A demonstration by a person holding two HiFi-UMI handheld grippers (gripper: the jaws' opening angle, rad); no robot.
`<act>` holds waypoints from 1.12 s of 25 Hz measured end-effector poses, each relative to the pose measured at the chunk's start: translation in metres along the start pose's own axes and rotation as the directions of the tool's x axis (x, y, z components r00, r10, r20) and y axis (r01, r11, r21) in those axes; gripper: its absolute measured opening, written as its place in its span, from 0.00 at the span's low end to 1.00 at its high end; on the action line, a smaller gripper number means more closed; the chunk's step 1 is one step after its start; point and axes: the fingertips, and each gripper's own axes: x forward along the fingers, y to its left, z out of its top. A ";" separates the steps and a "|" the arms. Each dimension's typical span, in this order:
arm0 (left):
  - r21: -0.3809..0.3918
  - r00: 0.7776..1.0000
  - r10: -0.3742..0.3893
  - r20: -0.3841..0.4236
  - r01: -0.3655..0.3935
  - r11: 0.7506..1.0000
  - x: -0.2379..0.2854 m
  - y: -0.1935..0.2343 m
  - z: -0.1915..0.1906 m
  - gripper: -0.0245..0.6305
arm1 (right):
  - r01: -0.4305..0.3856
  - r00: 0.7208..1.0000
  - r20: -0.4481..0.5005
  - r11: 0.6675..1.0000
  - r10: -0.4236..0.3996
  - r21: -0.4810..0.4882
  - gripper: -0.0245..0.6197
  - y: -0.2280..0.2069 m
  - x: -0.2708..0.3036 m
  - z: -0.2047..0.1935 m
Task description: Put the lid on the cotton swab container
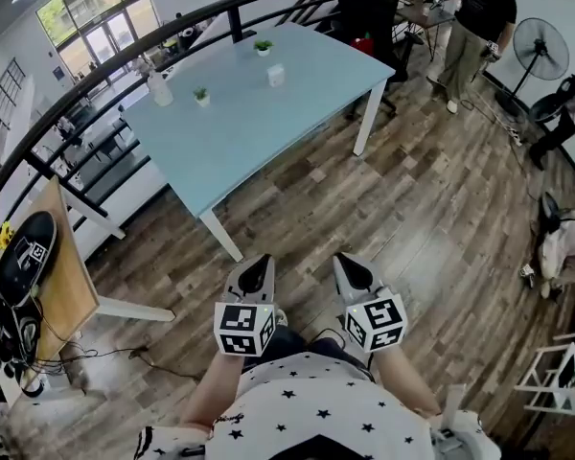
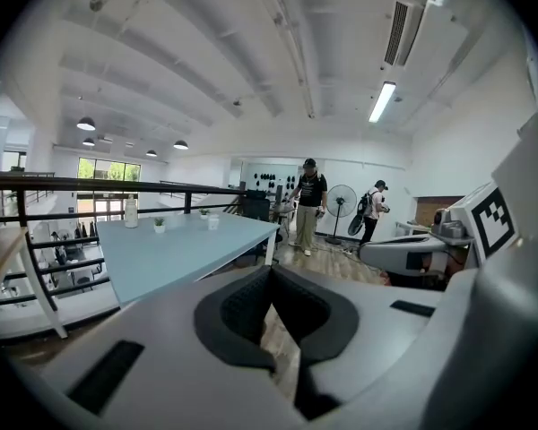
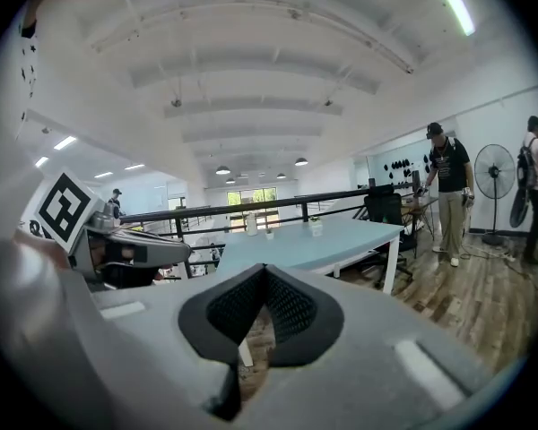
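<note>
Left gripper [image 1: 257,274] and right gripper [image 1: 353,274], jaws pressed together and empty, point at a blue table [image 1: 220,132] well ahead; its small white container [image 1: 276,75] lies slightly nearer the left

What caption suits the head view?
Both shut and empty, the left gripper and right gripper hover over the wooden floor, short of the light blue table.

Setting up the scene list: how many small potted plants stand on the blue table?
2. One potted plant stands just right of the white bottle; the second plant stands further right, at the far edge of the table. None looks hidden.
</note>
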 end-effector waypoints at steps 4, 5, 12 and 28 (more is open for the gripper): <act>0.001 1.000 -0.005 0.007 0.005 1.000 -0.006 0.001 0.001 0.04 | 0.001 1.000 0.006 1.000 -0.001 0.008 0.05 0.006 -0.003 0.001; 0.002 1.000 -0.008 0.008 0.008 1.000 -0.006 0.001 0.001 0.04 | 0.000 1.000 0.007 1.000 0.000 0.013 0.05 0.006 -0.003 0.002; 0.012 1.000 -0.008 0.004 0.008 1.000 0.007 0.011 0.000 0.04 | 0.001 1.000 0.010 0.999 -0.002 0.046 0.05 0.003 0.011 -0.001; 0.049 0.999 -0.041 -0.010 0.041 0.998 0.120 0.094 0.039 0.14 | 0.008 1.000 0.002 0.998 -0.008 0.059 0.11 -0.051 0.143 0.036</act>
